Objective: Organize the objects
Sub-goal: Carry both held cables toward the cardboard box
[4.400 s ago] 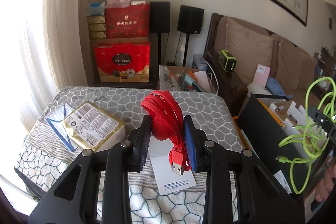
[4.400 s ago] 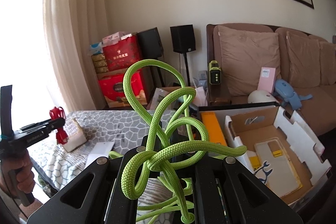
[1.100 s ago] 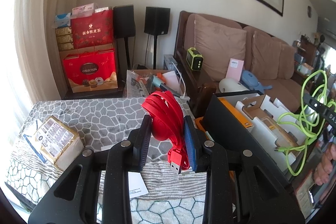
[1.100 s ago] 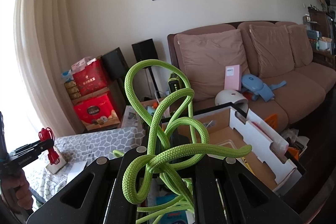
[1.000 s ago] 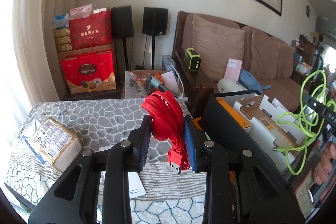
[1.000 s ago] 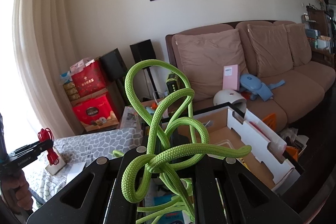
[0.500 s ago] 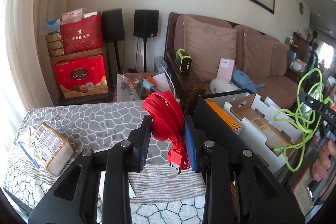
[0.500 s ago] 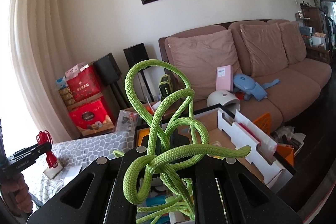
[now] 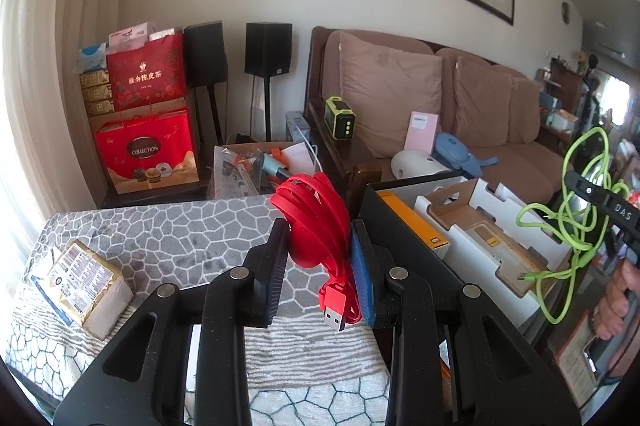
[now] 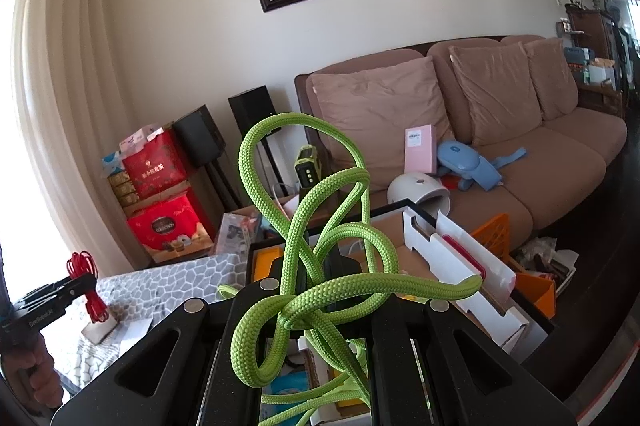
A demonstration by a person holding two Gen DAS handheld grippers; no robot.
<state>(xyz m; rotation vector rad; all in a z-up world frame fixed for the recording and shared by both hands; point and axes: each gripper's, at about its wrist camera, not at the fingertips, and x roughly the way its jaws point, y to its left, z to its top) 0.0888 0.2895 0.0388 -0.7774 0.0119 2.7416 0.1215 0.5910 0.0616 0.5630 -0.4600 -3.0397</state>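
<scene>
My left gripper [image 9: 318,258] is shut on a coiled flat red USB cable [image 9: 316,222], held above the stone-pattern cloth; its plug hangs down between the fingers. My right gripper [image 10: 320,290] is shut on a tangled green braided cable [image 10: 316,258], held above a black storage box [image 10: 472,270]. In the left wrist view the green cable [image 9: 576,222] hangs at the far right over that box [image 9: 384,222]. In the right wrist view the red cable [image 10: 86,286] shows at the far left.
A brown parcel [image 9: 84,278] and a white paper [image 9: 194,342] lie on the table [image 9: 180,238]. The box holds white cardboard inserts [image 9: 484,226] and an orange box [image 9: 416,222]. A sofa [image 9: 460,118], speakers [image 9: 268,50] and red gift bags [image 9: 148,150] stand behind.
Both grippers have swung to the right with their cables still held. The black box and sofa now fill more of both views, and the table has slid left.
</scene>
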